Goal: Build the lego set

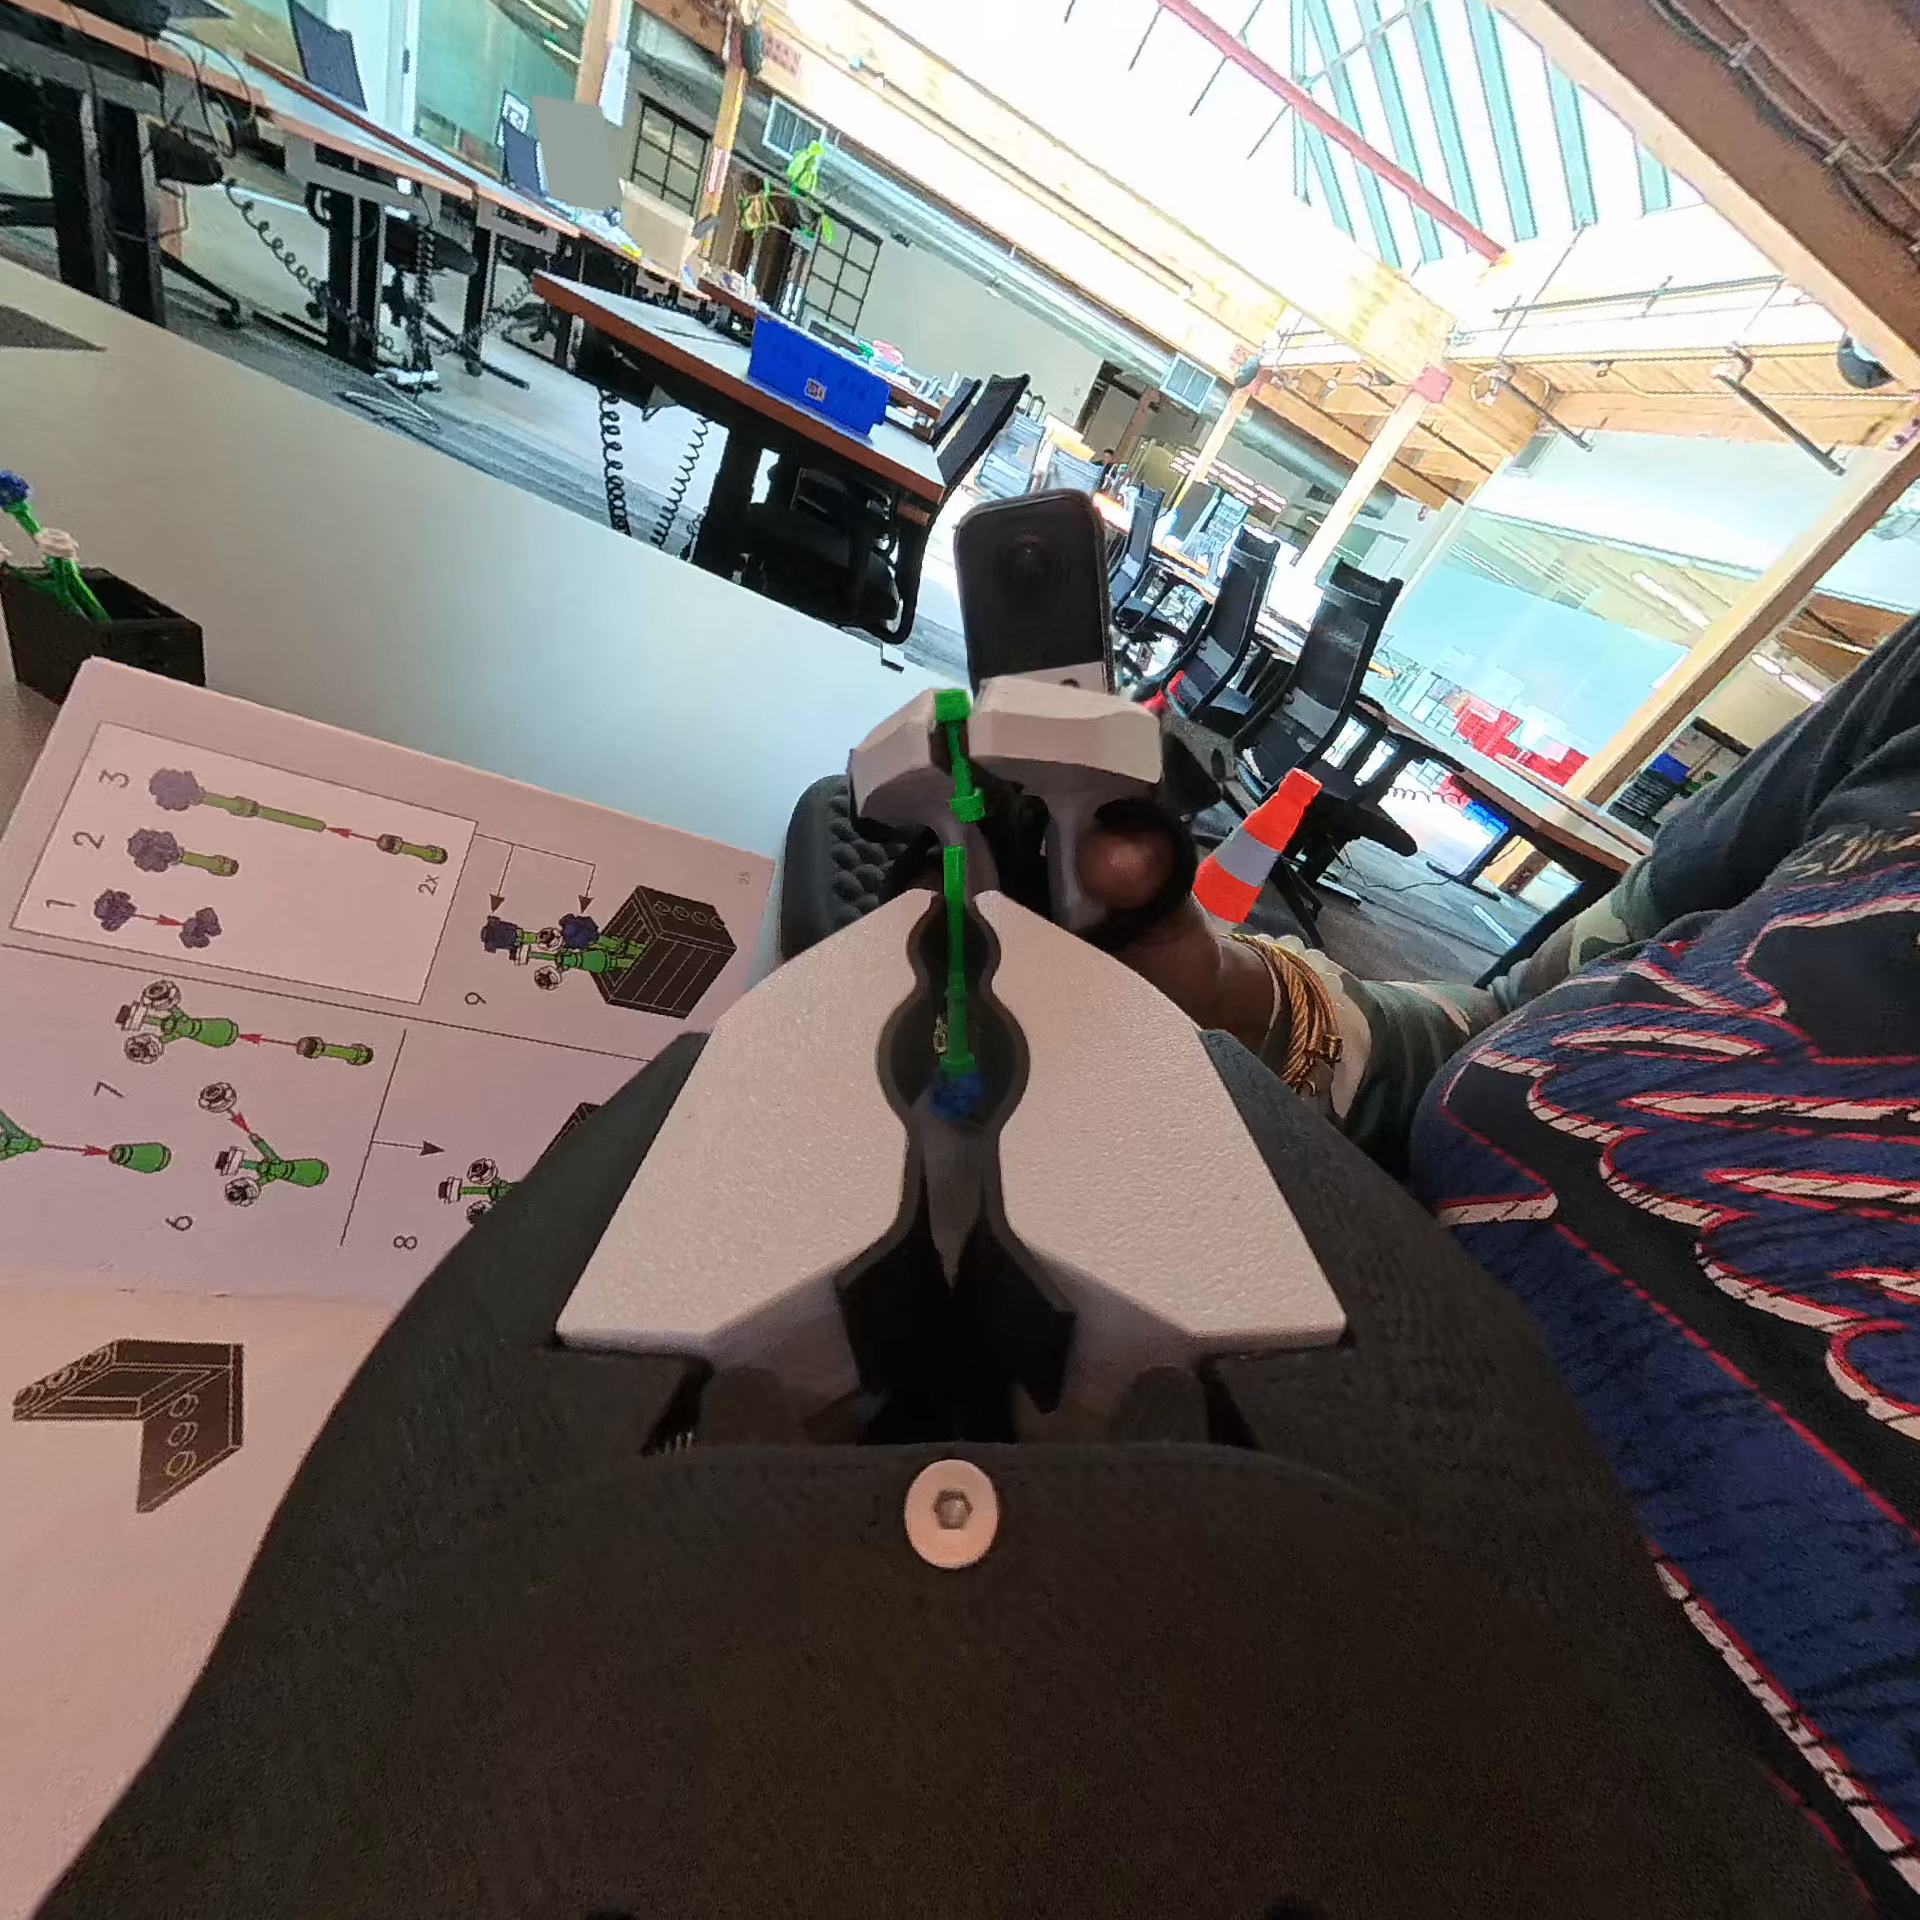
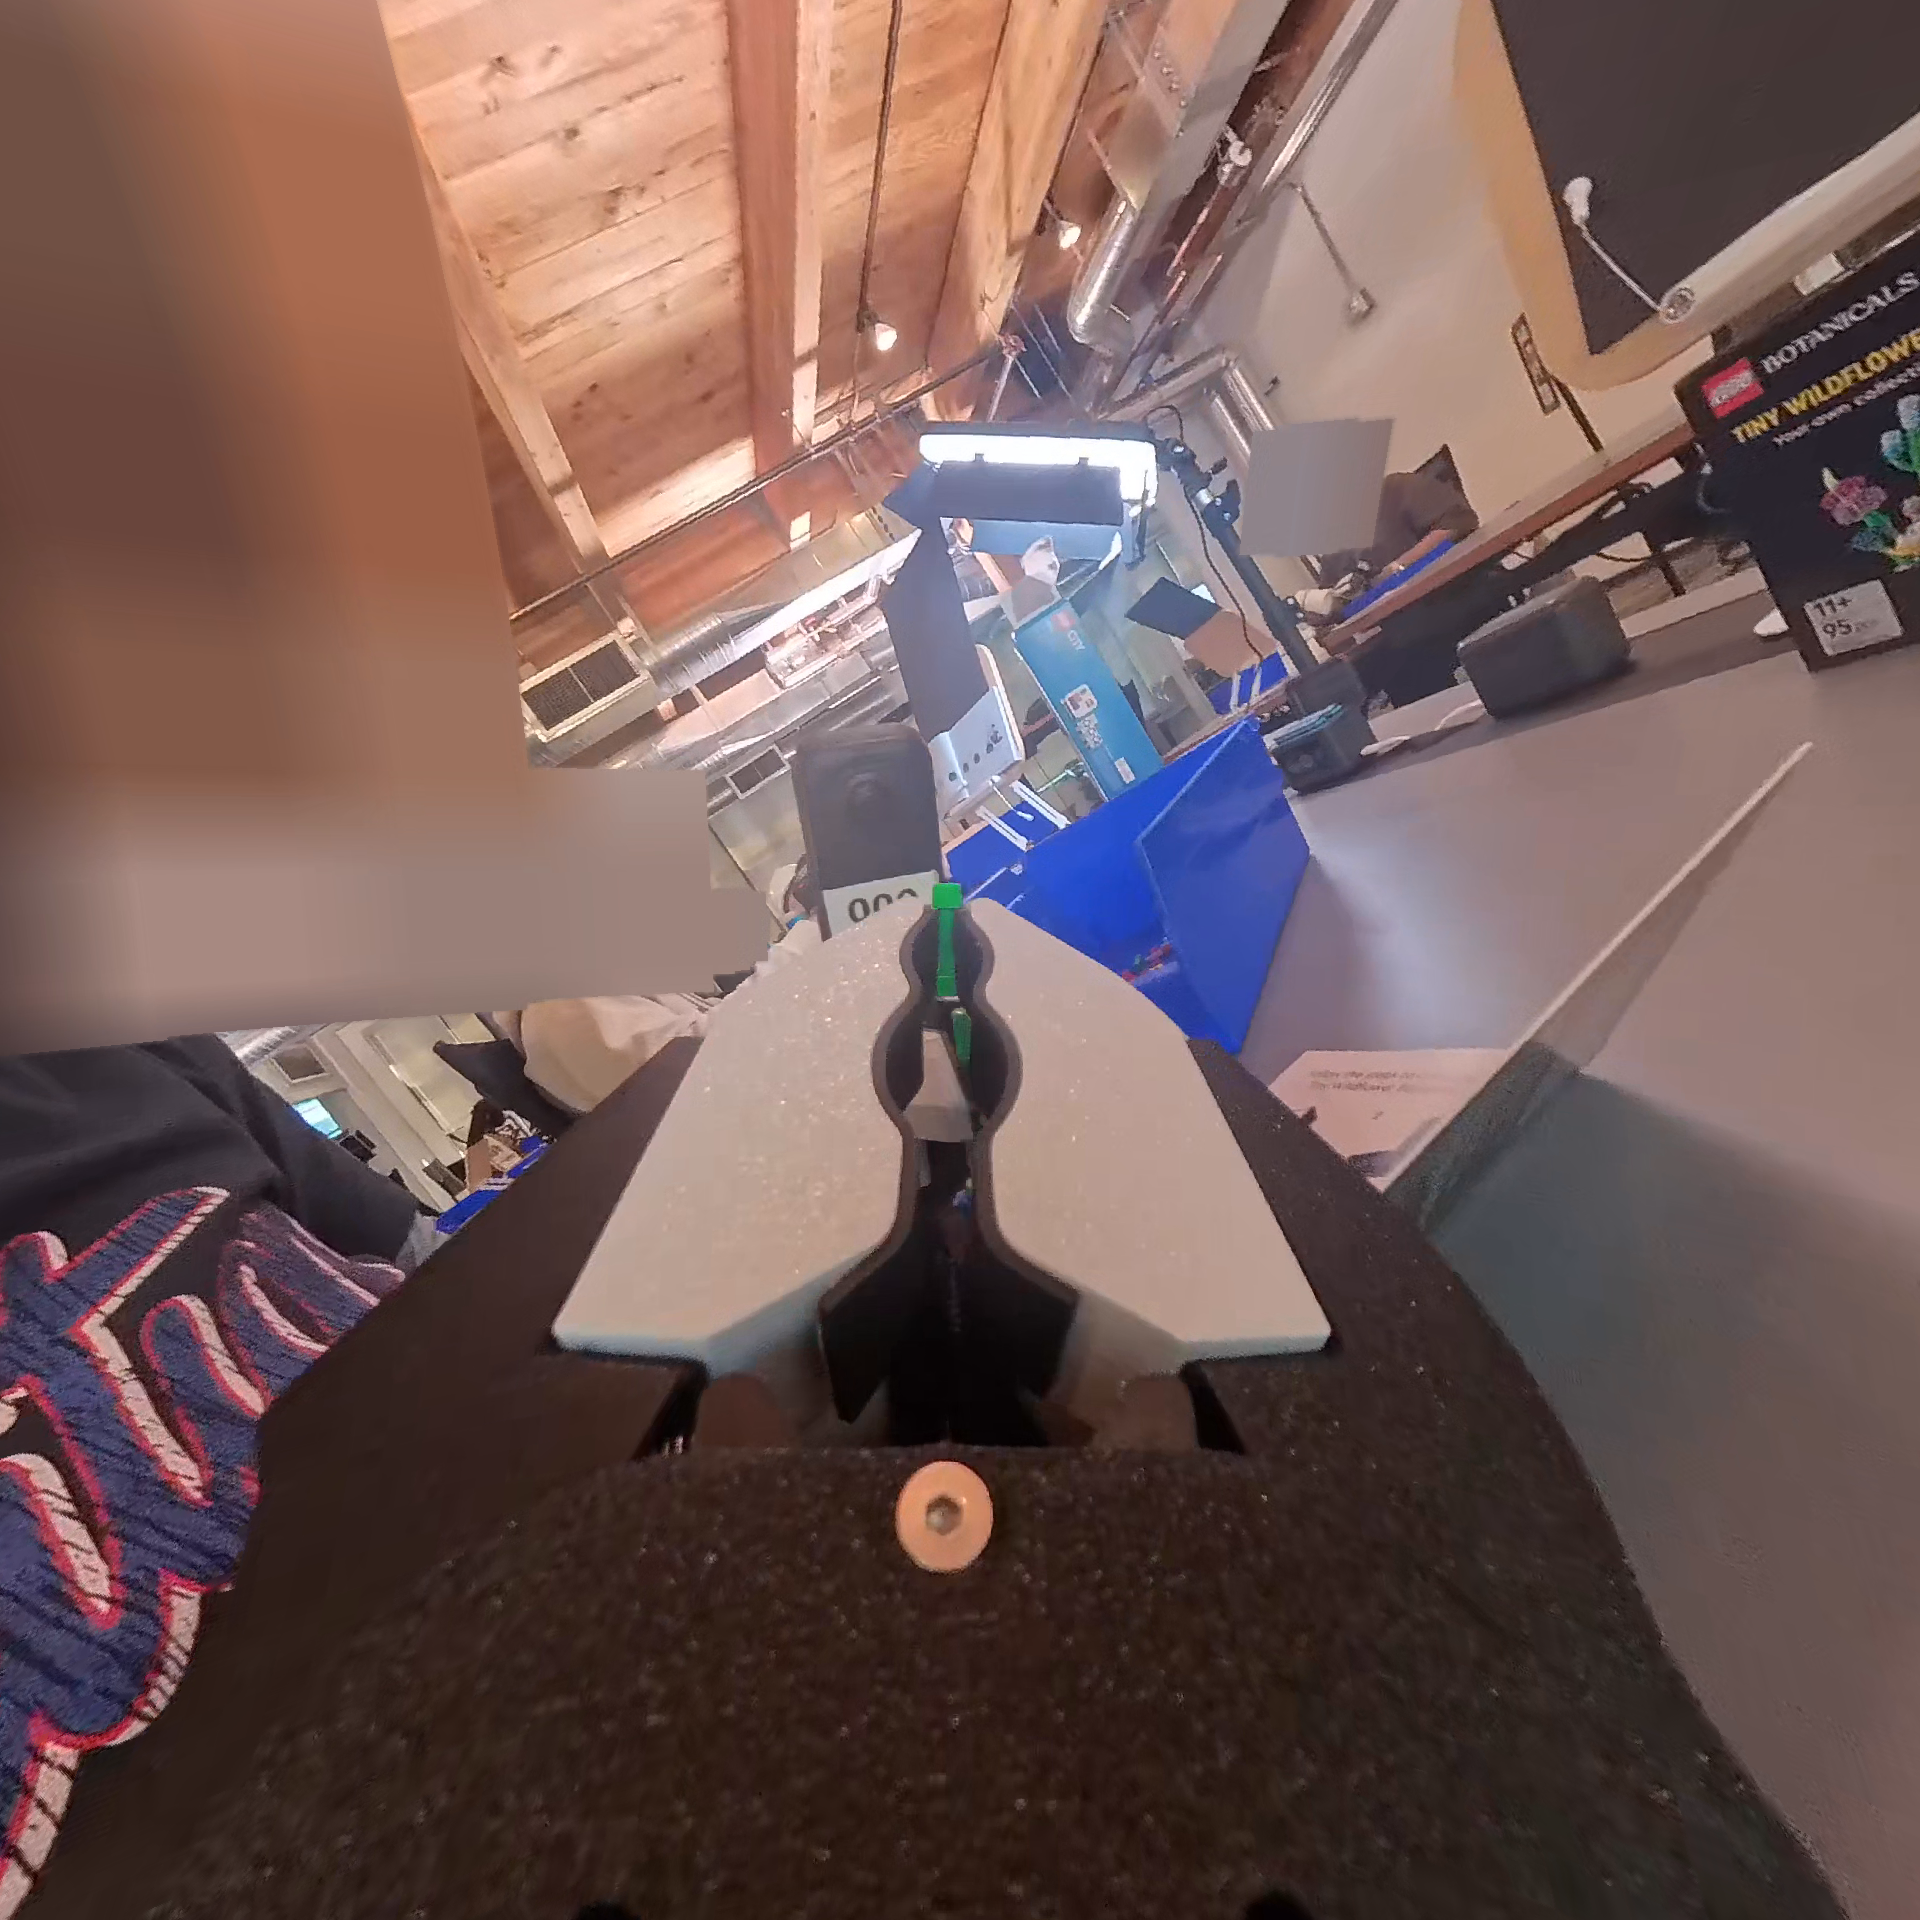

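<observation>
Above the table, both grippers (image 1: 954, 935) (image 2: 951, 940) raised, tip-to-tip.

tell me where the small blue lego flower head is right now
In the left wrist view, the small blue lego flower head sits centre frame between the left gripper's closed grey fingers, at the near end of a thin green stem.

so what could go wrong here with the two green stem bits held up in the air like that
1. The left tool pinches the thin green stem with the blue flower only at its tip; pushing off-axis could tilt or flick it out.
2. A small gap separates it from the short green stem piece in the right tool; misaligned ends would jam rather than join.
3. Both pieces are raised above the table, so a dropped part could bounce away.
</observation>
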### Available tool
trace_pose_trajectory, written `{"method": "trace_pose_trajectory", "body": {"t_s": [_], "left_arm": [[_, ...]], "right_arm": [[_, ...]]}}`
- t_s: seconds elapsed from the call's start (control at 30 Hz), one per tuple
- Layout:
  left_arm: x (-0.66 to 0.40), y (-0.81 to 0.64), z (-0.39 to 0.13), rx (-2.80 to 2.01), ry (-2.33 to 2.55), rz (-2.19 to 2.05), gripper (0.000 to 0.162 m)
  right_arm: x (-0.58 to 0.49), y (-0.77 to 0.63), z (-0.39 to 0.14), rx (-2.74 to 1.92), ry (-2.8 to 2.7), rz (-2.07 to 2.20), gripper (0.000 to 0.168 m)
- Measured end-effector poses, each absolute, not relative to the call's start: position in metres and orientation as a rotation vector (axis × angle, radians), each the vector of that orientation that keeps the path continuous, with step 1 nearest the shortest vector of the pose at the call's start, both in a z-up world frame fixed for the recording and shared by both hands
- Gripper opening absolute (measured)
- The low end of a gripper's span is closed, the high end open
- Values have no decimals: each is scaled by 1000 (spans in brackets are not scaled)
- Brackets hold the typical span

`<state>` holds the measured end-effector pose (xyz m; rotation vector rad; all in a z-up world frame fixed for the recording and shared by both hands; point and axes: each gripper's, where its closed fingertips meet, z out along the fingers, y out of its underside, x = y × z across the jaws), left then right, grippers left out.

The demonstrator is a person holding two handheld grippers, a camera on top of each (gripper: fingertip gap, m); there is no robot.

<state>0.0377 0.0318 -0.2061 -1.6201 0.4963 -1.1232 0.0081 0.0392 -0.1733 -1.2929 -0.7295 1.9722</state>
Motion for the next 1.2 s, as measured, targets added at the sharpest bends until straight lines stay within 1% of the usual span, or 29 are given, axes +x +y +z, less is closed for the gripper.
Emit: {"method": "trace_pose_trajectory", "body": {"t_s": [0.6, 0.8, 1.0, 1.2], "left_arm": [[33, 38, -211, -1657, 413, -1190, 2], [30, 39, -212, -1662, 358, -1264, 2], [32, 38, -214, -1675, 350, -1314, 1], [31, 41, -215, -1694, 324, -1339, 2]], "right_arm": [[0, 46, -183, -1305, -645, 1978, 3], [-6, 46, -189, -1359, -667, 1878, 3], [-13, 40, -195, -1414, -634, 1910, 3], [-13, 44, -197, -1442, -660, 1854, 3]]}}
